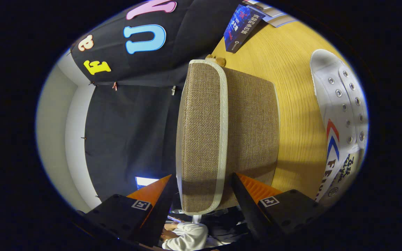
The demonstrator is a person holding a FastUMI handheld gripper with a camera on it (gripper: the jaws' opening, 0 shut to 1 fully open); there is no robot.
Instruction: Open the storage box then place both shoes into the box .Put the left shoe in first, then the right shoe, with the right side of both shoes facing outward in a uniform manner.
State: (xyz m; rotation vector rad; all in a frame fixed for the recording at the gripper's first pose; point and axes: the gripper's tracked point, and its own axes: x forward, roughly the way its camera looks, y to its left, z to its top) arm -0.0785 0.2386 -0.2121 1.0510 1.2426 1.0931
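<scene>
The view is rolled onto its side. A brown woven storage box [253, 129] stands on the wooden table [291, 62]. Its lid [201, 132], brown with a pale trim, caps the box's top and runs away from me between the fingers. My gripper [202, 177] straddles the lid's near end, one finger on the lid's top face and the other under its rim against the box wall; both seem to press on it. A white canvas shoe [340, 111] with red and blue stripes lies on the table beside the box, apart from it.
A dark leaflet [241, 28] and some booklets [274, 14] lie on the table beyond the box. A small brown object [218, 61] peeks out behind the box's far end. A person's white sleeve [187, 237] shows behind the fingers.
</scene>
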